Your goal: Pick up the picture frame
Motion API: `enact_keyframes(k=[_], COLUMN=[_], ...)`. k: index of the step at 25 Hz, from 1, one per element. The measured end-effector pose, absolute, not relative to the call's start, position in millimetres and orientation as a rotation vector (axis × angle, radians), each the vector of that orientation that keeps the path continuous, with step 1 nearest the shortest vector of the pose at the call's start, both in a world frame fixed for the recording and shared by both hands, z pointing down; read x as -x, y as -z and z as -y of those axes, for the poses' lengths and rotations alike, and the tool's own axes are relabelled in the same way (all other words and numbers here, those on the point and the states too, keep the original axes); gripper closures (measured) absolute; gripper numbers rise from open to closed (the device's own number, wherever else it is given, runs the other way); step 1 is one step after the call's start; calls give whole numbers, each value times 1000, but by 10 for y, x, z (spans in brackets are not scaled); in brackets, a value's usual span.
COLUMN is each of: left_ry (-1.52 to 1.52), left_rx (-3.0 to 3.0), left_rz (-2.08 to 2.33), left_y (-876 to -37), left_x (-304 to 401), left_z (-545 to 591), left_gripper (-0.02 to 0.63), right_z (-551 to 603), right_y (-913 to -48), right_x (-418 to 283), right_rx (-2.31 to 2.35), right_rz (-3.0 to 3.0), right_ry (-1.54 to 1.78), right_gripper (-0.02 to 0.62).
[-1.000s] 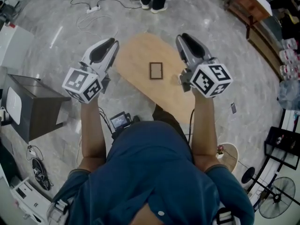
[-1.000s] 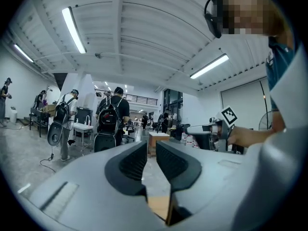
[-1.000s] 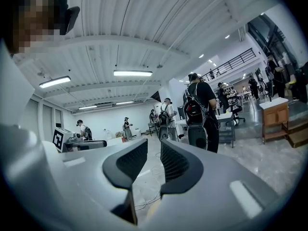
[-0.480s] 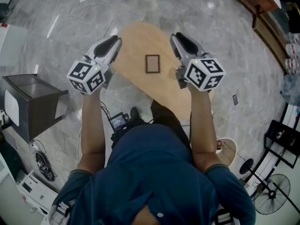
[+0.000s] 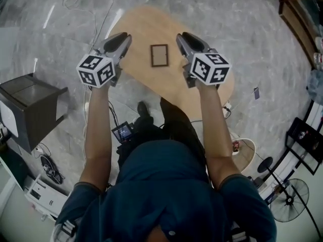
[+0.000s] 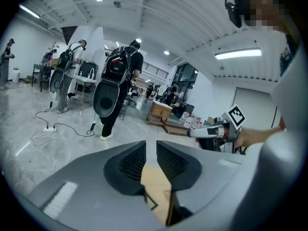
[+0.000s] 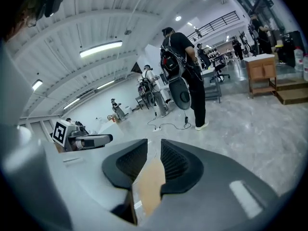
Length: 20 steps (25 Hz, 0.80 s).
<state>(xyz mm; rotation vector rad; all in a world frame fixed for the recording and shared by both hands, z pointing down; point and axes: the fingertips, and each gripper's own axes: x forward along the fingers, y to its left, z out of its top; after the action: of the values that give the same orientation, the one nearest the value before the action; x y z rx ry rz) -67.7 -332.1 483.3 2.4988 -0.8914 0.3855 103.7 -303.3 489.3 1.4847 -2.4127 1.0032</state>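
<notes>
While both arms reach out over the oval wooden table (image 5: 146,24), the picture frame (image 5: 159,55) lies flat on the wood, right in the channel between the 2 tools. On one side sits the left gripper (image 5: 122,37), on the other the right gripper (image 5: 181,37), and both look to hang above the tabletop rather than rest on it.

Look at the frame's shape: its long axis runs away from the person, roughly in line with the way both noses point. That leaves its 2 long edges facing the grippers.

From the head view the right gripper looks the nearer of the 2, just beside the frame's right edge. The left gripper stands a little further off the opposite edge. Neither touches it.

Jaws now. On the left they are nearly together, just a thin slit with bare table showing through and a corner of the frame below. On the right it's the same narrow slit, nothing between.

My read: either claw must widen and drop onto a long edge before any grip is possible, and the right has less ground to cover.
</notes>
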Motion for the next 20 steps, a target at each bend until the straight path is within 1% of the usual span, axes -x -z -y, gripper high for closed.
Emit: enact_keyframes(k=[5,20], left_ry=[-448,-584], left_rx=[-2415,-2132], left_rz=[868,831], left_y=[-5387,-6977], left_x=[581,591], left_z=[3342,3169], left_gripper=[541,531], right_z=[3066,2944], right_y=[-5467,-7145], right_x=[-1118,-972], right_rx=[-1476,-1342], right_rz=[2335,2081], right_ry=[-1107,-1358], right_gripper=[525,525])
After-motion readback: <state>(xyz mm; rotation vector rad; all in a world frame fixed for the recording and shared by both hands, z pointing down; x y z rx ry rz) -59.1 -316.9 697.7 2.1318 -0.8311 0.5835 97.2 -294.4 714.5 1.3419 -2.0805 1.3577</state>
